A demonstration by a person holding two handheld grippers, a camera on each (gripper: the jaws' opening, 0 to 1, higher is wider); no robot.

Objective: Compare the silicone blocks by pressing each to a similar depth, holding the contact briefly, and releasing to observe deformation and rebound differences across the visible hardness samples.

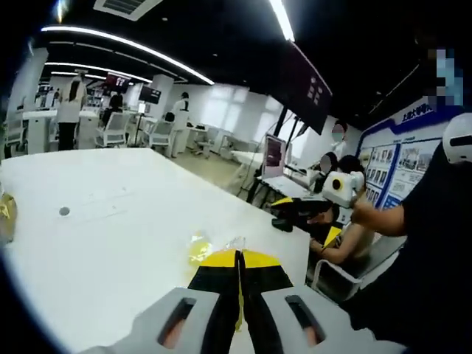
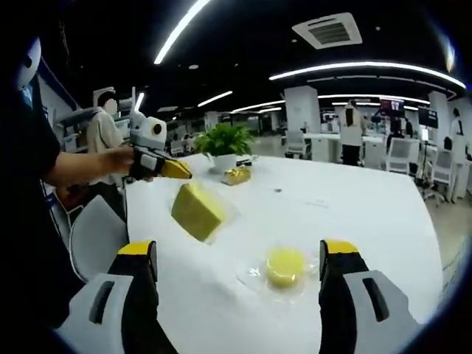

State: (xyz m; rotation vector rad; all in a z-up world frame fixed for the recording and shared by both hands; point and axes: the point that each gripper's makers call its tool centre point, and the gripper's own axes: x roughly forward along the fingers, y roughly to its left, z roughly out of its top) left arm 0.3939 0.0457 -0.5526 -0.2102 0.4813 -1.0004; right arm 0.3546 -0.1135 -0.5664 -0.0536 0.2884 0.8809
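Note:
My left gripper is shut, with crinkled clear wrap pinched between its yellow tips. In the right gripper view the same left gripper comes in from the left in a person's hand. It holds a wedge-shaped yellow silicone block by its wrap, tilted just above the white table. A round yellow silicone block in clear wrap lies on the table between the jaws of my right gripper, which is open and touches nothing. The right gripper also shows over the table's edge.
A potted plant and a small gold object stand at the table's far end. A white chair sits by the table edge. People sit and stand around nearby desks. A yellowish object lies at the far left.

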